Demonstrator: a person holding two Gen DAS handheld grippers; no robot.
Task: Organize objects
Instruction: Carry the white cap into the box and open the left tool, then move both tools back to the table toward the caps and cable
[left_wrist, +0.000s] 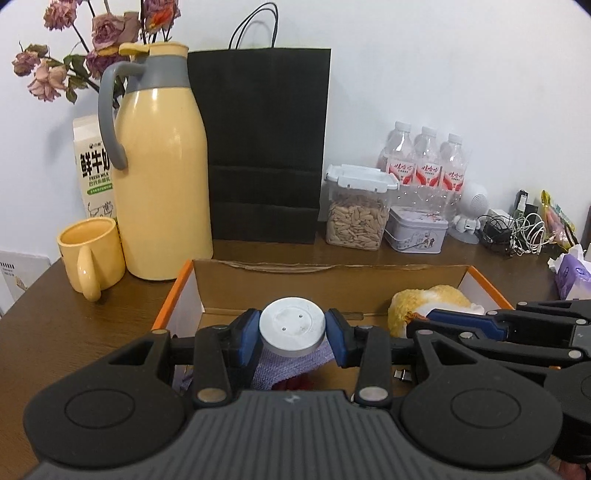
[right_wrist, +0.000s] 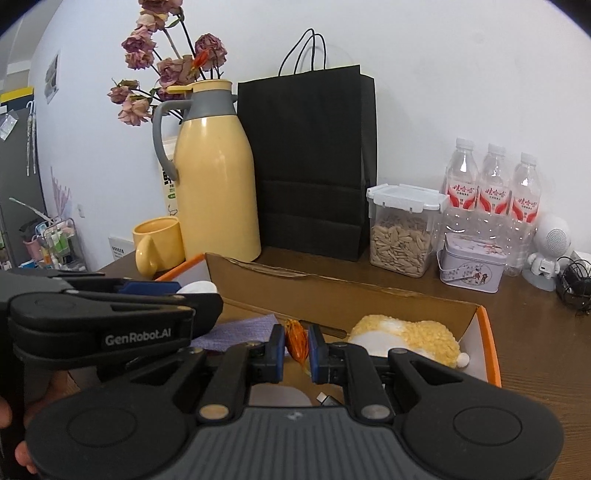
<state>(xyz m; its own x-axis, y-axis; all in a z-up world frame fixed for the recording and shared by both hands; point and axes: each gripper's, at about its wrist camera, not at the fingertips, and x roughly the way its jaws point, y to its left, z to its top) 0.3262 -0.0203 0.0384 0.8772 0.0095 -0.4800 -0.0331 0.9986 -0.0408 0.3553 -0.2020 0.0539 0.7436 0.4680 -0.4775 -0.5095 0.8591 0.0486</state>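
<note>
**A:** What step am I on?

**B:** I think the putting-in step. My left gripper (left_wrist: 292, 334) squeezes a round white disc (left_wrist: 291, 325) between its blue pads (left_wrist: 248, 334). It sits low in the middle of the left view, over the open cardboard box (left_wrist: 332, 275). A purple cloth (left_wrist: 284, 365) lies under it, inside the box.

**A:** And the other one?

**B:** My right gripper (right_wrist: 296, 345) has its fingers nearly together, pinching a small orange thing (right_wrist: 295, 338). I cannot tell what it is. It is in the middle of the right view, over the box too. A fluffy yellow toy (right_wrist: 406, 336) already lies in the box, on the right side.

**A:** What comes next?

**B:** I guess both things go down into the box. I need a bare spot for each, then I let the fingers go apart. The disc should not land on the toy.

**A:** How are the hands held?

**B:** Both grippers tip forward and a bit down, side by side, close together. In the right view the left one fills the left edge.
</note>
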